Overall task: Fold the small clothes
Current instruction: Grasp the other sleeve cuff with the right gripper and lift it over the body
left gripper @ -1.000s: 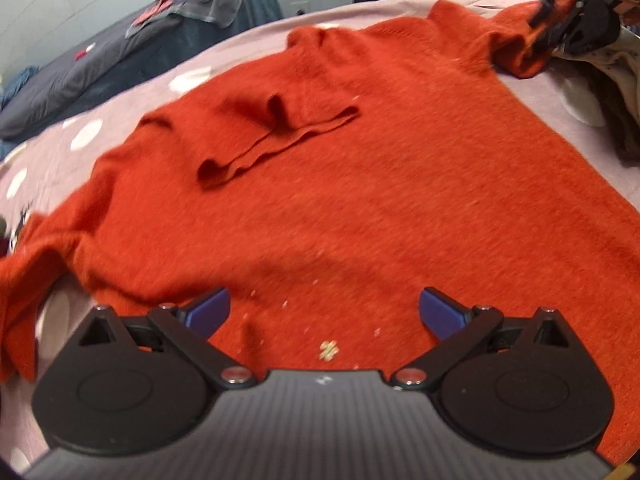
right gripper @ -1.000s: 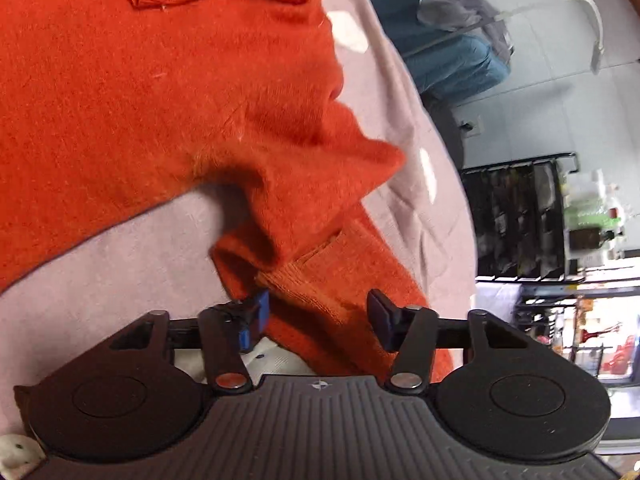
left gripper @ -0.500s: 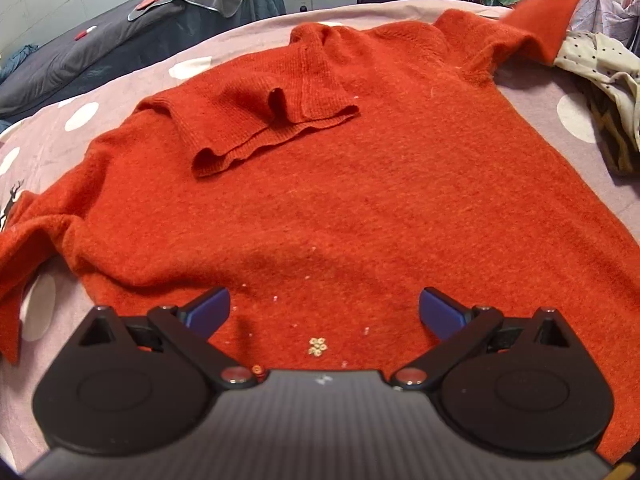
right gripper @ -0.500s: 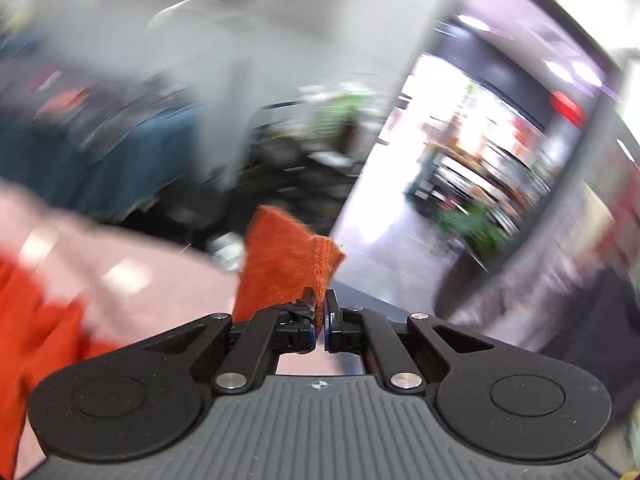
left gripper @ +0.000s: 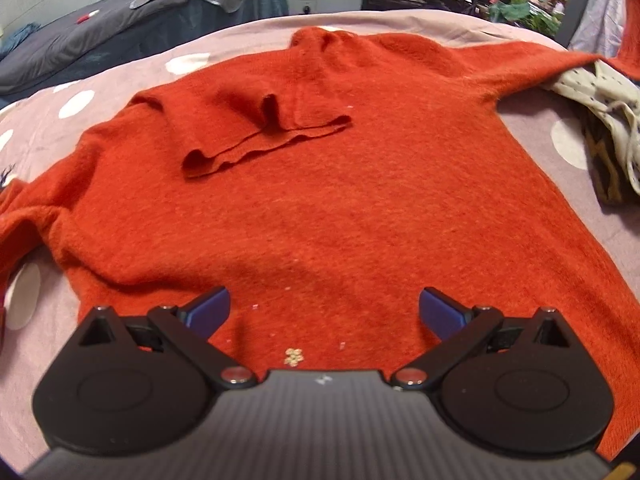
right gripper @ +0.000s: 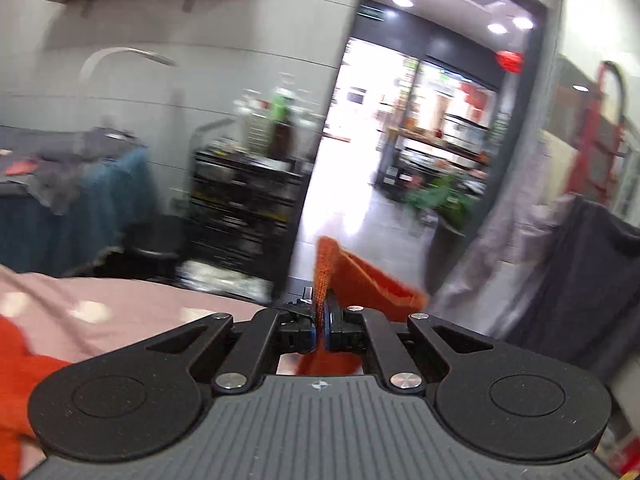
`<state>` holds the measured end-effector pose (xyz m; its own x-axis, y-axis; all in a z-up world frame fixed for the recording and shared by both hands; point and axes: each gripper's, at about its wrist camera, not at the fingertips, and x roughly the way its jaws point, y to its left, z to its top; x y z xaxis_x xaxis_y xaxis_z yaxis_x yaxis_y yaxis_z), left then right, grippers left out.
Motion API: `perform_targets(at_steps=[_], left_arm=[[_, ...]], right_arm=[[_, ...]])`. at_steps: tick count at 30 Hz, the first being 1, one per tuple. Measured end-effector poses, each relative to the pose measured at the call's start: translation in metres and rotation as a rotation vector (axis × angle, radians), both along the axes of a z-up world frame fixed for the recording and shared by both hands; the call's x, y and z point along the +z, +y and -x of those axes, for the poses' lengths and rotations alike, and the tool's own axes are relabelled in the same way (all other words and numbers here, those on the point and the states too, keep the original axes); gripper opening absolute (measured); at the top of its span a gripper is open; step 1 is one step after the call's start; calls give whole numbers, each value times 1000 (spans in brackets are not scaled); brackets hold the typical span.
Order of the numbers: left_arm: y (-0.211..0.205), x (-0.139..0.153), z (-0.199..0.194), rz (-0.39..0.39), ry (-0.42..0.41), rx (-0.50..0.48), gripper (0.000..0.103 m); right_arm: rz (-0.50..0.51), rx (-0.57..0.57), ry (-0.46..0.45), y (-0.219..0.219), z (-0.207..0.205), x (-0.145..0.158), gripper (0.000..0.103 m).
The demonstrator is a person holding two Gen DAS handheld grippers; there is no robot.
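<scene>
A pink spotted bedcover (left gripper: 120, 76) stretched out ahead of the left gripper's jaws, with the orange sweater (left gripper: 340, 200) spread flat over most of it, directly in front of and beneath the jaws. One sleeve (left gripper: 256, 128) lay folded across the sweater's chest, ahead and slightly left of the jaws. A pale patterned garment (left gripper: 600, 120) sat crumpled far right of them. The left gripper (left gripper: 324, 308) hung over the hem with its jaws wide apart, holding nothing. The right gripper (right gripper: 320, 320) was lifted off the bed, its jaws pressed together on the sweater's other sleeve cuff (right gripper: 352, 276), which stuck up ahead of them.
</scene>
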<state>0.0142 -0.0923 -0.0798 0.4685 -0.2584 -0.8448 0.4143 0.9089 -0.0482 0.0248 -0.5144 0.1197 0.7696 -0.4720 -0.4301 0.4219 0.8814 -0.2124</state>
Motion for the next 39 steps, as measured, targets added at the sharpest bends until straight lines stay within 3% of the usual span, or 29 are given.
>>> perform_targets(at_steps=[5,9,13,18,21,33,37,39], left_arm=[[20,3,0,19,-4,61,103],[42,-1,2,11,10,112,103],[67,-9,4,12,28,162,103],[92,-14,3,37,51,211,103],[101,-13,3,47,44,227,103],[104,-14,5,35,42,244,103],[103,-16,3,24,46,241,103],[101,-16,3,19,48,240,103]], right_arm=[[-197,254,-93,100,-47,2,4],[-403,461,-107,200,-84,-16,4],[-464,577,-39,298,-108,-49,4],[-500,650,54,379,-127,-98,4],[-504,686,99,410,-131,-117,4],[-612,795,157,463,-104,-147,6],[-765,839,146,465,-105,-154,7],[-769,850,150,472,-105,-154,7]])
